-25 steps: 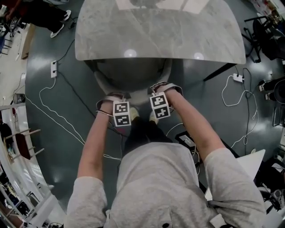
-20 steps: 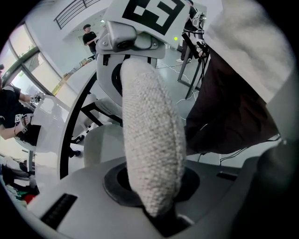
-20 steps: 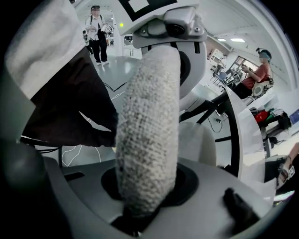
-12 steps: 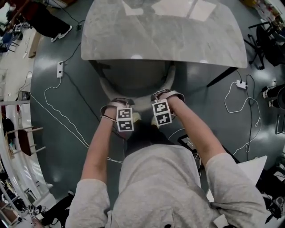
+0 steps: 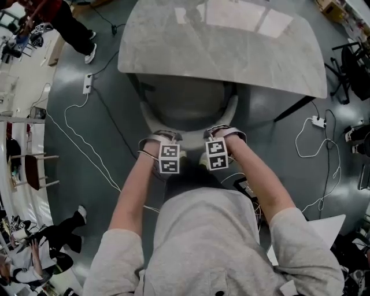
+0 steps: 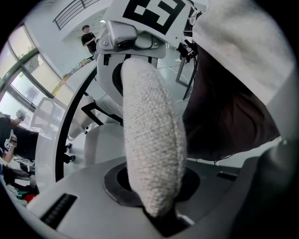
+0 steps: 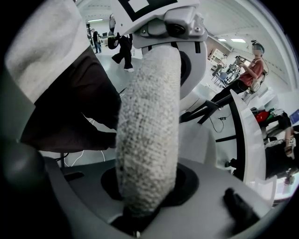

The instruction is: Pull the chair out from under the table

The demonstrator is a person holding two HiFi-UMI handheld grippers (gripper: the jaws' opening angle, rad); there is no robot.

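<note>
The chair point(image 5: 186, 104) has a grey round seat and a white knitted back rim point(image 5: 191, 128). It stands partly under the marble table point(image 5: 231, 49). In the head view my left gripper point(image 5: 164, 140) and right gripper point(image 5: 216, 136) clamp that rim side by side, both pointing steeply down. The left gripper view has the knitted rim point(image 6: 152, 140) running into my left gripper point(image 6: 160, 212), shut on it. In the right gripper view the same rim point(image 7: 148, 130) is pinched in my right gripper point(image 7: 139, 210). The fingertips are hidden behind the fabric.
White cables point(image 5: 81, 144) and a power strip point(image 5: 88, 84) lie on the grey floor at the left. More cable and a power strip point(image 5: 319, 121) lie at the right, beside a dark table leg point(image 5: 295, 108). A black chair point(image 5: 352, 63) stands at the far right. People stand at the left edge point(image 5: 63, 17).
Both grippers have drawn back toward my body with the chair's back rim in them. The chair has slid out from beneath the table, and more of its seat shows.
</note>
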